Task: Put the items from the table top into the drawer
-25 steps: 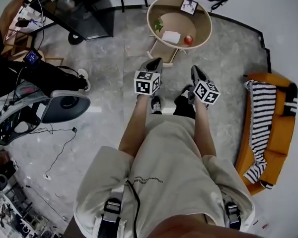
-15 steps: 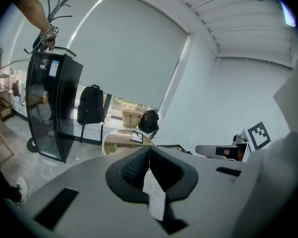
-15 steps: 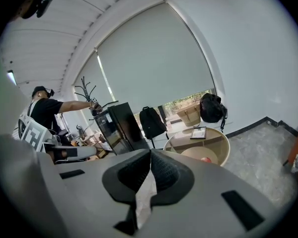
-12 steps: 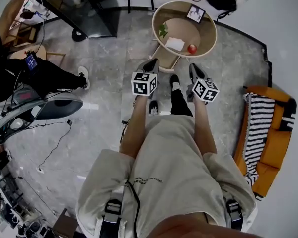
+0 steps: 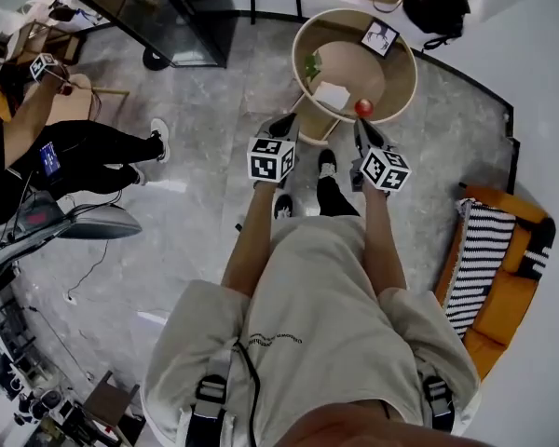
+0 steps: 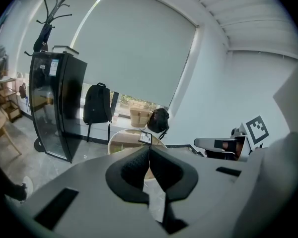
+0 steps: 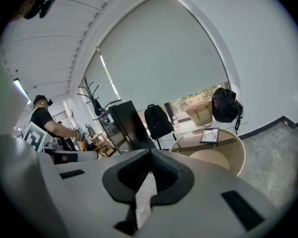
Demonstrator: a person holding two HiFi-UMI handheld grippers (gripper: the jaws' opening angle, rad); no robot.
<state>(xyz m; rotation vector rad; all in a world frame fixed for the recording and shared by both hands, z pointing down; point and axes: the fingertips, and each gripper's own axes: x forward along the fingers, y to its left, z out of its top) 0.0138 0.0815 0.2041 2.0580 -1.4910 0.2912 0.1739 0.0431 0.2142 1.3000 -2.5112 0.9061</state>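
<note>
**Left gripper** (image 6: pixel 149 150): dark ribbed fingers (image 6: pixel 130 168) closed tip to tip, nothing between them.
**Past the tips:** round wooden worktop (image 6: pixel 118 137); a small picture frame (image 6: pixel 145 138) at its far rim.
**Back wall, under a drawn roller blind** (image 6: pixel 134 48): black backpack (image 6: pixel 97 104) on a chair, woven basket (image 6: pixel 138 117), black bag (image 6: pixel 159 120).
**Left:** dark glass cabinet (image 6: pixel 52 108), with a coat stand (image 6: pixel 45 14) rising behind it.
**Right edge:** right gripper (image 6: pixel 201 143), side-on, with its marker cube (image 6: pixel 256 129).
</note>
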